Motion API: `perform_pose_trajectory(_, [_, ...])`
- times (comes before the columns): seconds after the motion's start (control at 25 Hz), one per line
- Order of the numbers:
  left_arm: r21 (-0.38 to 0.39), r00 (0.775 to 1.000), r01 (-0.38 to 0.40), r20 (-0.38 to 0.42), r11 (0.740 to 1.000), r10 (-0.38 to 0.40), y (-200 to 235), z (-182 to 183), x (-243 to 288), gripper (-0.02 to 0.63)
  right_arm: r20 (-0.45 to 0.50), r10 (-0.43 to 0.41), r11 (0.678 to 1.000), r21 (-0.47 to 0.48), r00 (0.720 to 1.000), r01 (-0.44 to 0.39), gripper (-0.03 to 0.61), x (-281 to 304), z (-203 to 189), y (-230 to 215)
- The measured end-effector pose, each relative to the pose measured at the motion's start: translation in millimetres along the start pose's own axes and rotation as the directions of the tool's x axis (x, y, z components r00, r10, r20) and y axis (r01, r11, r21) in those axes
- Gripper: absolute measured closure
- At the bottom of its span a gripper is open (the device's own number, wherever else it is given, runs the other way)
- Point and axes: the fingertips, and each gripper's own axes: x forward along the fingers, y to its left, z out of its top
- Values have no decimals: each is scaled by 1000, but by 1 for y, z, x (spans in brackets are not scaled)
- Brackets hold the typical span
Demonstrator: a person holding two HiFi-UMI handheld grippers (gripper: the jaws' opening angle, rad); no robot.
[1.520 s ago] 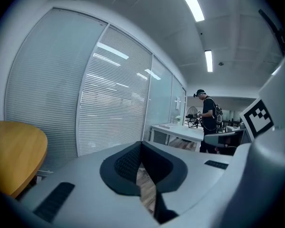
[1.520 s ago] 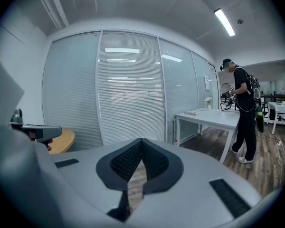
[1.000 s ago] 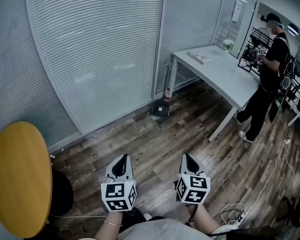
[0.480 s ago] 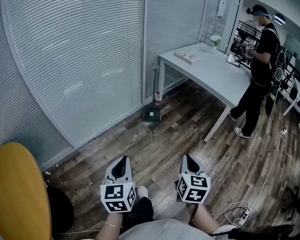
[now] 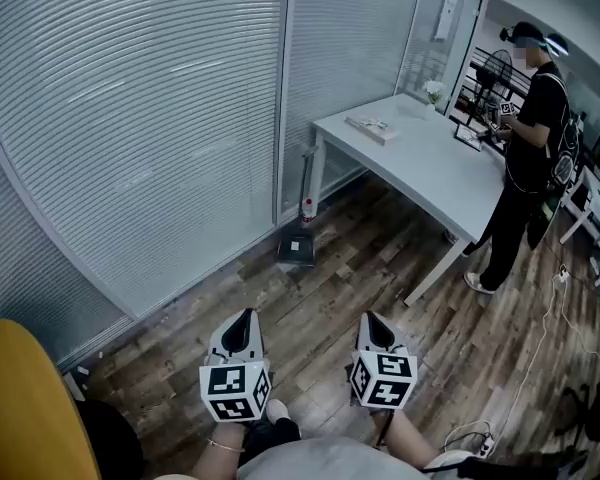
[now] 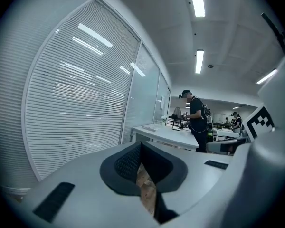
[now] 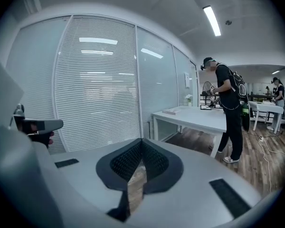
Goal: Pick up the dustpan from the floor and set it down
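Nothing done yet: the dustpan lies untouched on the floor at 12 o'clock, well apart from the left tongs and right tongs (all 2 pressed together, empty).

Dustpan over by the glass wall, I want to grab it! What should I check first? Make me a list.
1. Dustpan in sight, lying on the floor: ok.
2. Floor between the grippers and the dustpan bare: ok.
3. Left gripper empty: ok.
4. Right gripper empty: ok.
5. Jaws open, ready to grab: not ok, both pairs are shut.
6. Dustpan close enough to reach: not ok, it sits far ahead.
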Motion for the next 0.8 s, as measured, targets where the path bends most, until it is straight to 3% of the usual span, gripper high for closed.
perform_pose_trajectory(0.32, [7,1000,-10,-19,1000,10,41,14,72,595,-3,5,1000,12,1000,-5,546,78,25,10])
perform_pose_trajectory(0.8, [30,999,9,-41,1000,-8,62,24,120,595,-40,-29,998,50,999,31,546,125,29,3])
